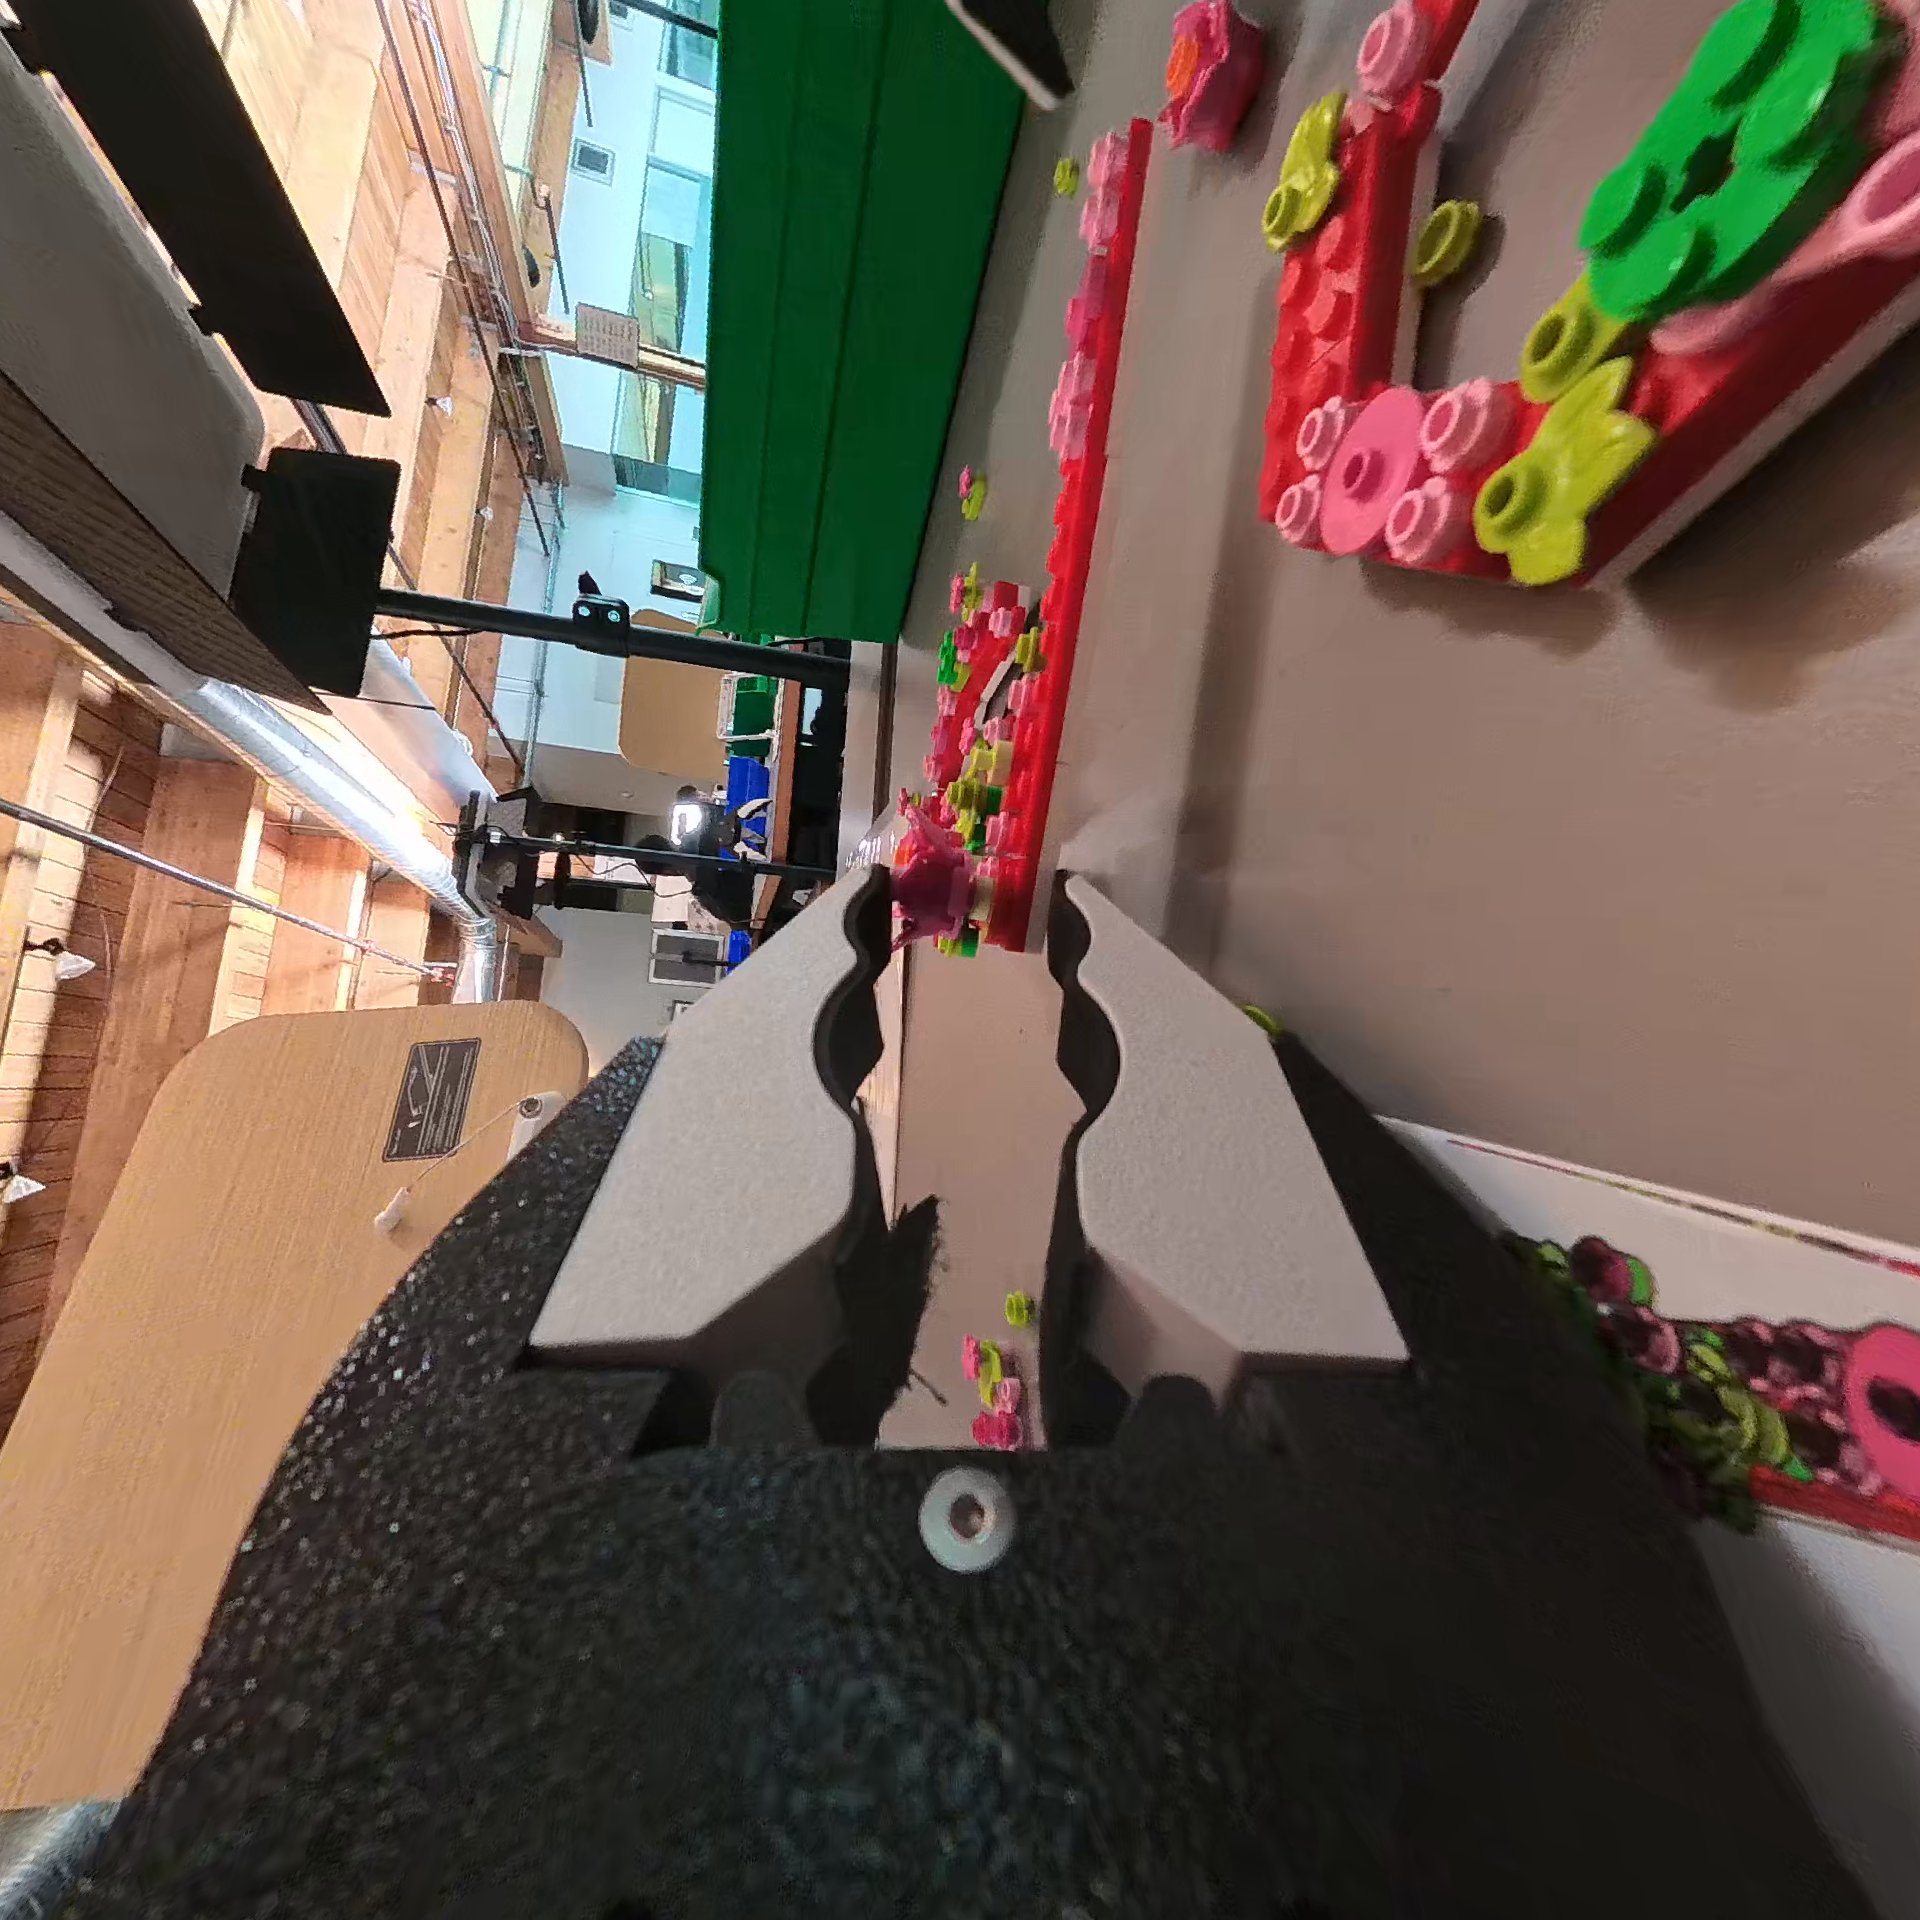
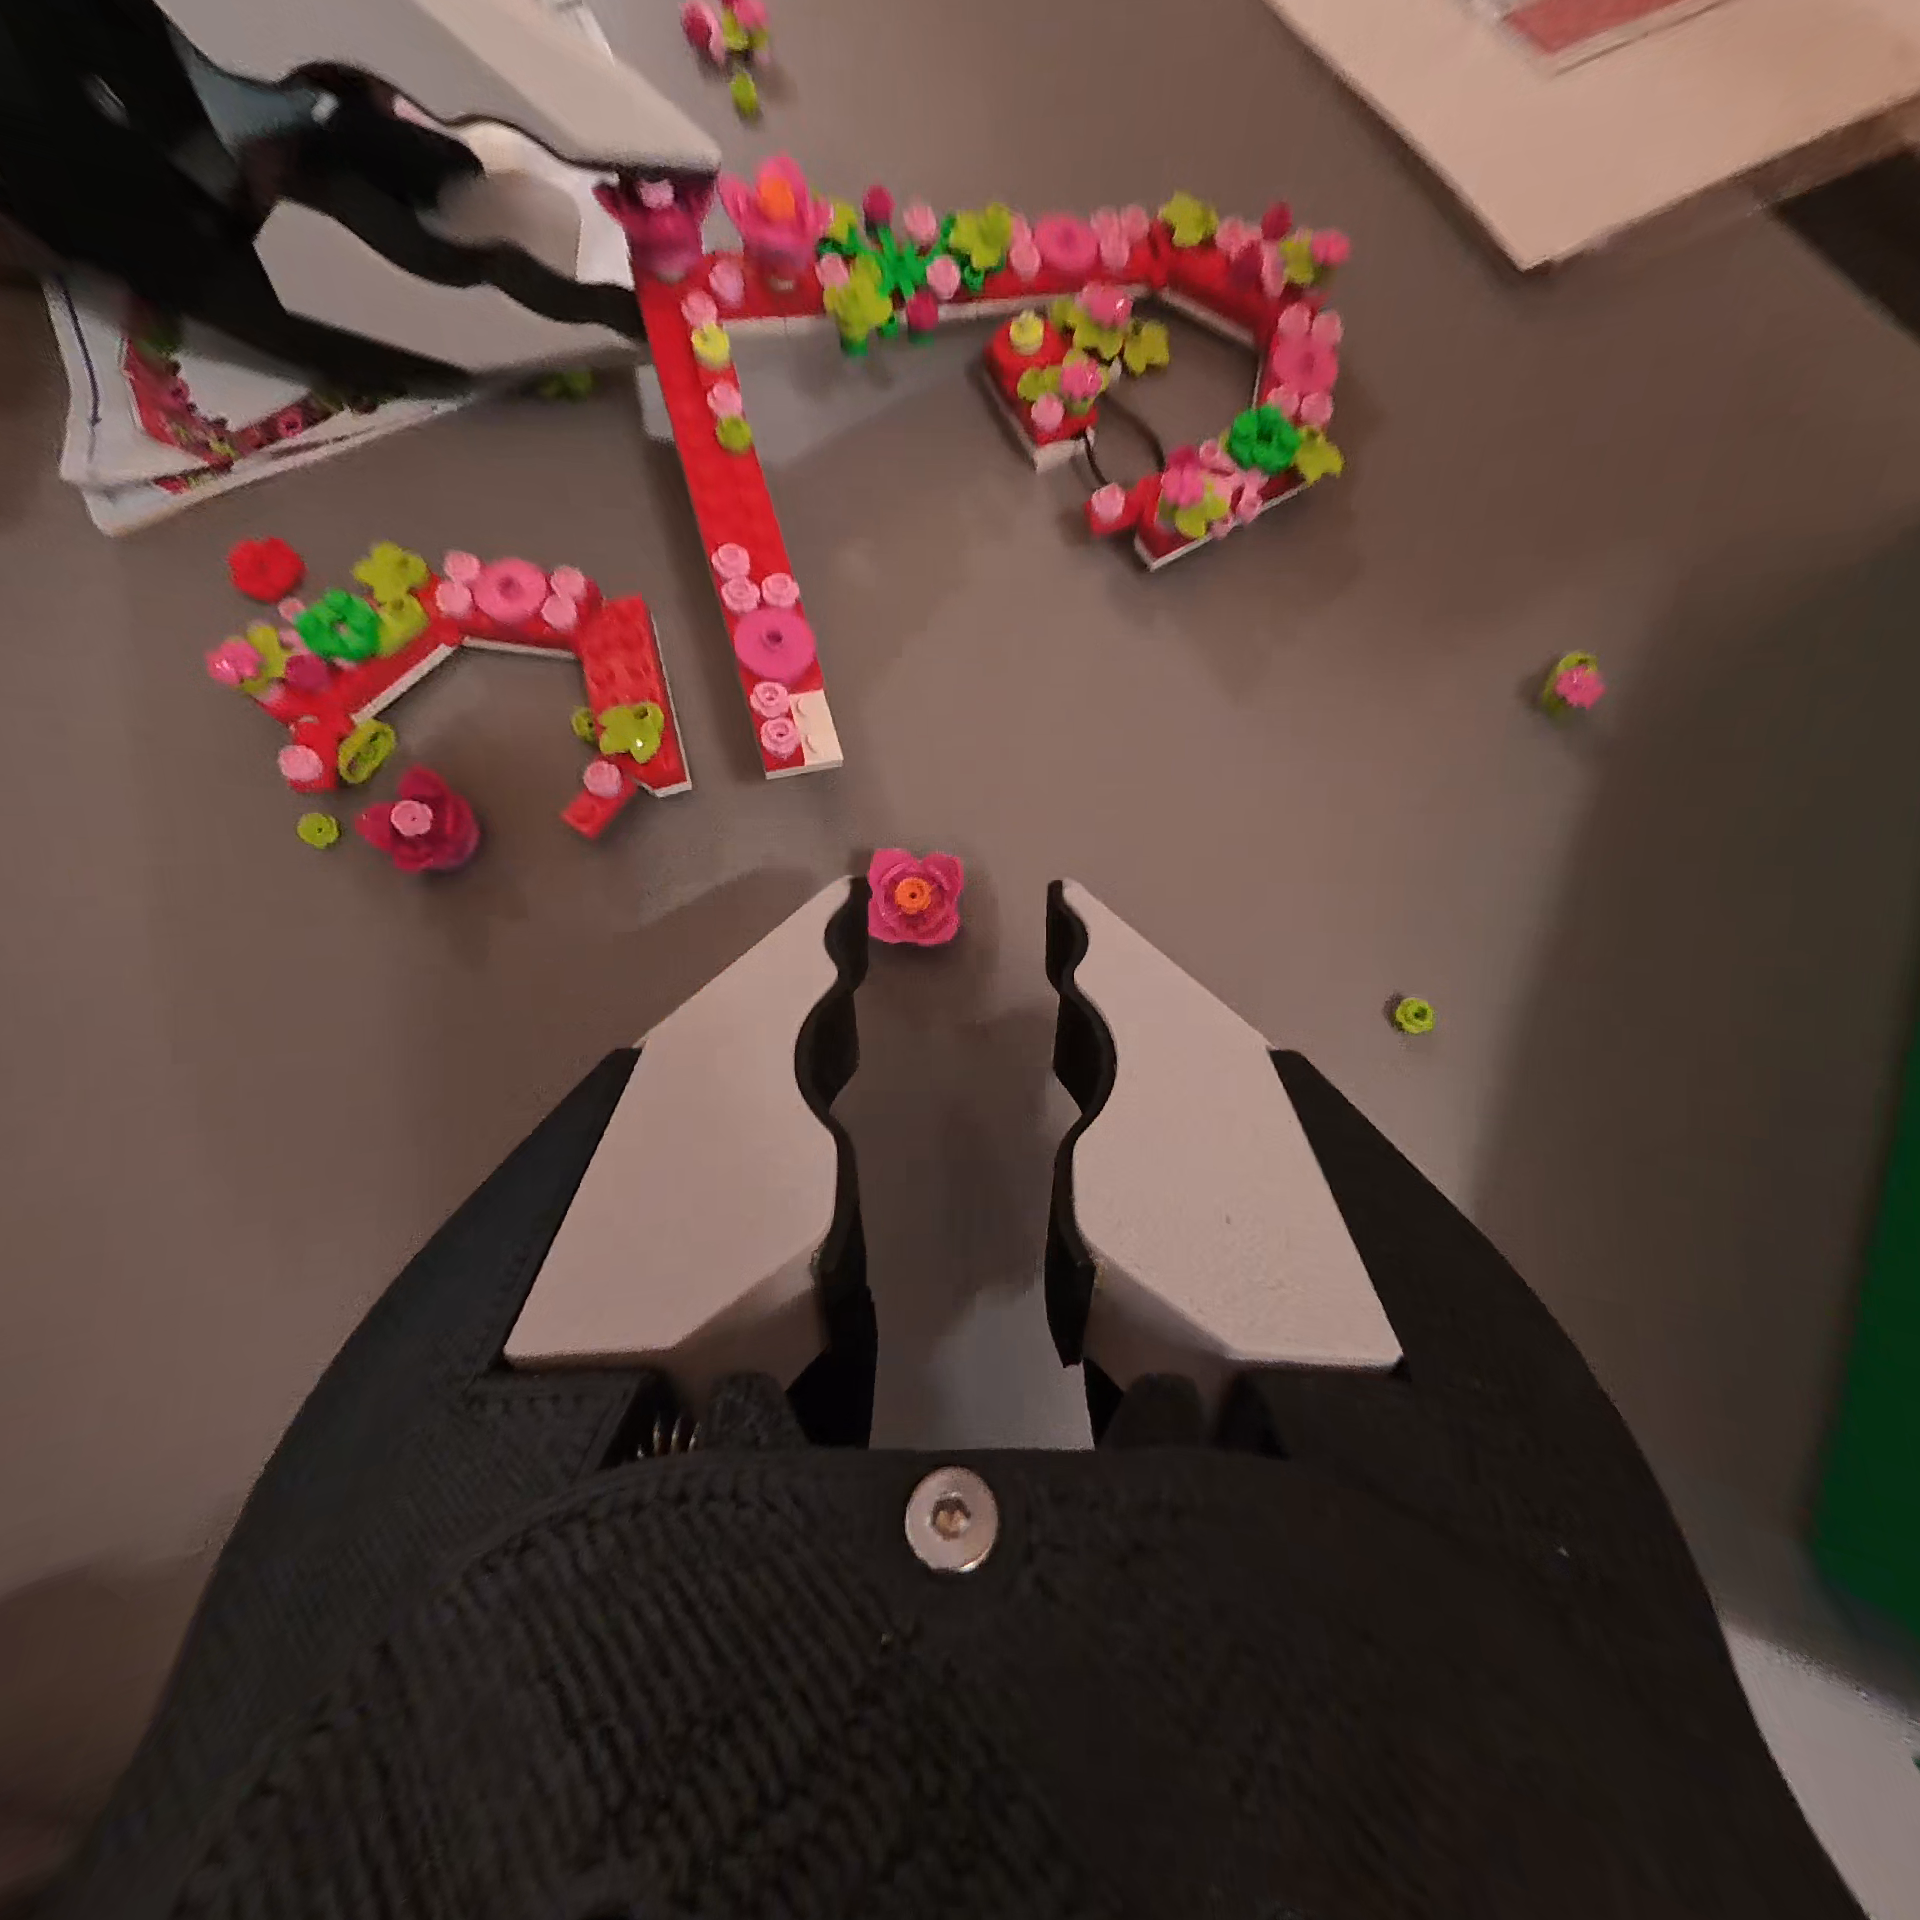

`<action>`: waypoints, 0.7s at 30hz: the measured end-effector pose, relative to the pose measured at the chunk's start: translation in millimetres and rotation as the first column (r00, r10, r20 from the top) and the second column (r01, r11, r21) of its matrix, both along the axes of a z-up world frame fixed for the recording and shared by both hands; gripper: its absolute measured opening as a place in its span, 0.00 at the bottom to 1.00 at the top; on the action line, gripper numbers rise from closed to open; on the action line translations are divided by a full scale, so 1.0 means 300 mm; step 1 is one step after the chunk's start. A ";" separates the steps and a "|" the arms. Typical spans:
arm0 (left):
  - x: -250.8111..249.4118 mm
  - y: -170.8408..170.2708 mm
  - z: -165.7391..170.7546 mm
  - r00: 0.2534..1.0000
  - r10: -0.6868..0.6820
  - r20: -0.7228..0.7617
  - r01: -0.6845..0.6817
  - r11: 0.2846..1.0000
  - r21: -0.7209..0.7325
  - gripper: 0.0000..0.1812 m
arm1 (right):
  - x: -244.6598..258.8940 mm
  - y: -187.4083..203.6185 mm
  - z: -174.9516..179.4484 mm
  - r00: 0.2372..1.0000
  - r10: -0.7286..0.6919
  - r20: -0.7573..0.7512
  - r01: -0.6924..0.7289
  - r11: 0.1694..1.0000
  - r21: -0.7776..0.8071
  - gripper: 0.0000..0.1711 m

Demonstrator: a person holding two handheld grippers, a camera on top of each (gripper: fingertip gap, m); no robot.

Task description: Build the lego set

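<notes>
Right gripper (image 2: 951,899) gapes empty, a loose pink flower (image 2: 914,896) just beyond, nearer its left fingertip. Left gripper (image 1: 971,896), far left, brackets the red frame (image 1: 1049,790) corner, fingers apart.

Left tool (image 1: 971,914) rolled sideways, fingers parted; right tool (image 2: 951,909) angled downward, fingers parted.

A long lego strip (image 2: 740,520) is lying mid-table (image 2: 1247,831), a curved section (image 2: 468,644) sitting to its left, another curved section (image 2: 1226,343) right, instruction booklet (image 2: 187,436) lying far left.
</notes>
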State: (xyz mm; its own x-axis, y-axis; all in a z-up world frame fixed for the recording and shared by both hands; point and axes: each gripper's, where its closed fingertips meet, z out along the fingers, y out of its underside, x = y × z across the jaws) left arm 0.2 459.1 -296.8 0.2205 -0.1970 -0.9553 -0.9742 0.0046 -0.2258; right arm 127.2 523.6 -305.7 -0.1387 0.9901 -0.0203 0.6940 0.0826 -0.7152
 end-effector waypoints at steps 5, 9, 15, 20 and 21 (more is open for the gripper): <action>0.004 -0.003 -0.005 1.000 -0.006 -0.029 0.006 1.000 0.000 0.15 | -0.004 -0.013 -0.052 0.998 0.026 0.048 -0.026 1.000 0.003 0.19; 0.007 -0.004 -0.007 0.999 -0.010 -0.035 0.010 1.000 0.000 0.16 | -0.008 -0.007 -0.060 0.998 0.028 0.053 -0.030 0.999 0.030 0.17; 0.007 -0.004 -0.006 0.999 -0.015 -0.049 0.015 1.000 0.010 0.16 | -0.024 -0.021 -0.078 0.997 0.055 0.061 -0.057 0.998 0.034 0.12; 0.005 -0.002 -0.007 0.998 -0.015 -0.060 0.016 1.000 0.011 0.16 | -0.038 -0.031 -0.039 0.998 0.055 0.000 -0.055 0.998 -0.020 0.11; 0.006 -0.001 -0.007 0.998 -0.017 -0.064 0.017 1.000 0.012 0.16 | -0.048 -0.040 -0.001 0.996 0.054 -0.067 -0.059 0.996 -0.072 0.11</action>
